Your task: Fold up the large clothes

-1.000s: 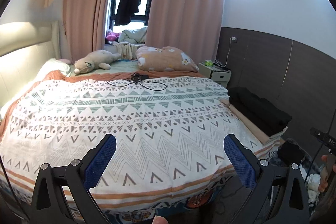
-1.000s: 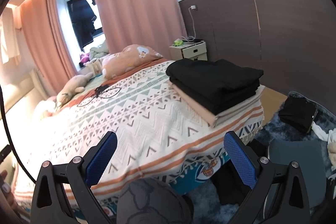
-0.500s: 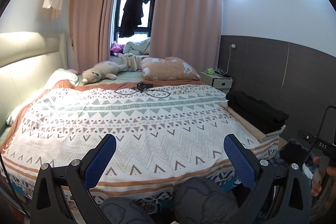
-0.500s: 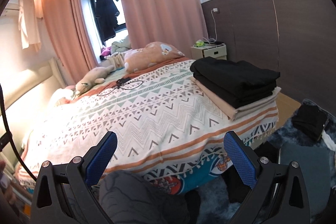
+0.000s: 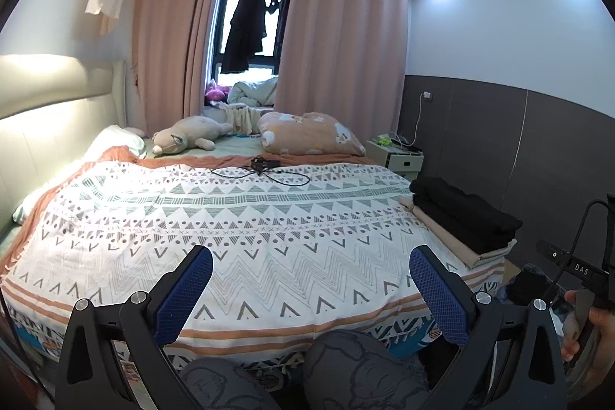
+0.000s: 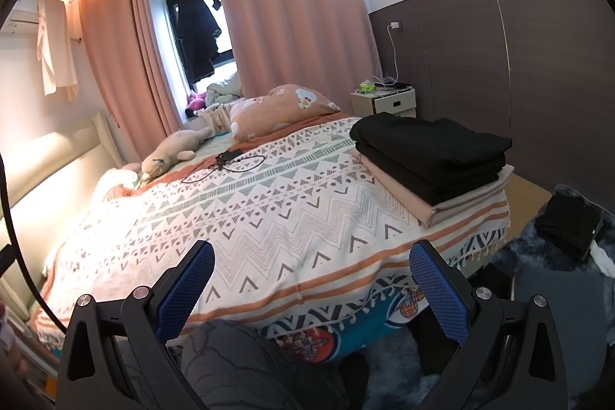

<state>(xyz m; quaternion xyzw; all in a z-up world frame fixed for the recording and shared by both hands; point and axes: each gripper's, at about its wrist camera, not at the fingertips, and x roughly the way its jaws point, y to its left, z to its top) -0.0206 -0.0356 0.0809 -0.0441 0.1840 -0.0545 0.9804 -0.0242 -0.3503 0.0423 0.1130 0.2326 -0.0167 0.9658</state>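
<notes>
Left wrist view: left tongs (image 5: 310,289) spread wide, nothing between the blue pads, held above the near edge of the bed (image 5: 115,279). Patterned bedspread (image 5: 238,241) lies flat over the bed. Stack of folded clothes (image 5: 463,218) sits on the bed's right edge, black pieces on top of beige ones. Black cable (image 5: 261,173) lies near the far end of the spread, plush toy (image 5: 184,140) and pillow (image 5: 307,135) beyond it. Person's knees (image 5: 346,367) in grey fabric at the bottom. A hand (image 5: 592,329) grips the other handle at far right.

Right wrist view: right tongs (image 6: 311,289) also released, empty, over the bed's near corner. Folded clothes stack (image 6: 434,156) sits on the right corner of the bedspread (image 6: 250,229), well apart from the tongs. Nightstand (image 6: 384,100) behind the stack. Dark item (image 6: 569,223) on the floor at right.
</notes>
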